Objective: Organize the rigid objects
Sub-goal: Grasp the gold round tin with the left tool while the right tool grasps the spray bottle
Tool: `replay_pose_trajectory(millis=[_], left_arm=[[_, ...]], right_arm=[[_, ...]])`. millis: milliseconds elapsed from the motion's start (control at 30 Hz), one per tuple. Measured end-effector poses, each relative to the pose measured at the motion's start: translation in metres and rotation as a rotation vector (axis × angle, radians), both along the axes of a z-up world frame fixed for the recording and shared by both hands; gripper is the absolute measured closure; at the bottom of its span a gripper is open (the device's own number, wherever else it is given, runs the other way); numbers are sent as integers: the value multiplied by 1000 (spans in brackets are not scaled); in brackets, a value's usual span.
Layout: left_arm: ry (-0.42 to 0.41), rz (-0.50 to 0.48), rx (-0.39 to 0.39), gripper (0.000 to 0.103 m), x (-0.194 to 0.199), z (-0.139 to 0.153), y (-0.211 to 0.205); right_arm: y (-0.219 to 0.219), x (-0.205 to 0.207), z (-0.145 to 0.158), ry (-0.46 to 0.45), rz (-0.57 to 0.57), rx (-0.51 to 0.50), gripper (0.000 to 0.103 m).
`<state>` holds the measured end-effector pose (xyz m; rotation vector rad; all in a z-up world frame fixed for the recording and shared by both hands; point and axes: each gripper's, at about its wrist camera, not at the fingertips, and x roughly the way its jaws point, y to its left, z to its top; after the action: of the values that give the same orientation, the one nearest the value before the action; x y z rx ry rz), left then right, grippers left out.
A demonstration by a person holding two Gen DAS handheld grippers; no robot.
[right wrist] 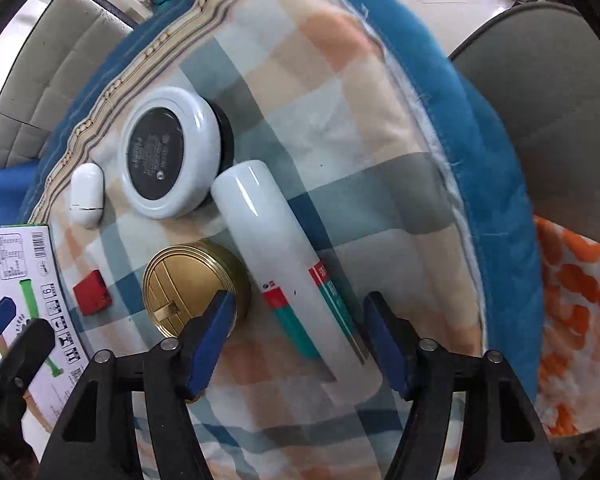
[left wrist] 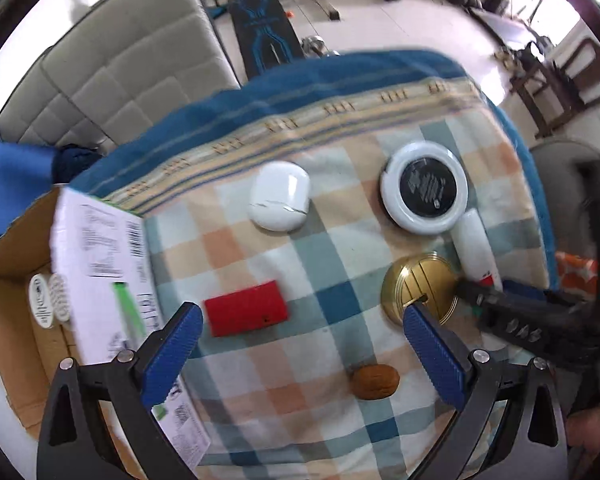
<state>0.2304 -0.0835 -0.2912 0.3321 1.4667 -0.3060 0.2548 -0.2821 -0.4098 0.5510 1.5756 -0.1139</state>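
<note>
Rigid objects lie spread on a checked blanket (left wrist: 260, 248) that covers a raised surface. Seen from the left wrist, a red box (left wrist: 246, 308) lies near the left side, a white case (left wrist: 279, 196) lies farther back, and a walnut (left wrist: 376, 381) lies close to the camera. To the right are a round white and black compact (left wrist: 425, 187), a gold tin (left wrist: 418, 286) and a white tube (left wrist: 476, 248). The tube lies just beside the compact and the tin.

At the left edge of the blanket stands a cardboard box (left wrist: 4, 280) with a printed flap (left wrist: 100, 256), and two small white round things lie inside it.

The left gripper (left wrist: 302, 322) points down over the blanket with its blue fingers wide apart and nothing between them; the red box is just beside its left finger.

The right gripper (right wrist: 300, 308) stands over the lower end of the white tube (right wrist: 276, 248). Its jaws are about half open, one on each side of the tube, and they do not press on it. Its left finger crosses in front of the gold tin (right wrist: 188, 280).
</note>
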Motion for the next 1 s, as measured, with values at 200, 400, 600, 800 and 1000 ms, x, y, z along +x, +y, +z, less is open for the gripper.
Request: replay_pose_trajectory(millis=[200,400,600,800,1000], left_arm=[[67,-22,-32,0,-11,-21,-24],[124,-99,-30,0,-21,-36,-58],[152,-172,7,14,-24,-64,-87],[116,-145,-9,40,-30,-66,-75],[152,-118,25,40,-50,-74,-50]], right_arm=[[-24,-5,2,37,39,-20,60],[-47,-19,5,54,23,-14,62],[-69,-26,-4,68,-27,56,60],[-60,-28,-14,91,2,31,59],[-35,-33,-20,103,95,-68,62]])
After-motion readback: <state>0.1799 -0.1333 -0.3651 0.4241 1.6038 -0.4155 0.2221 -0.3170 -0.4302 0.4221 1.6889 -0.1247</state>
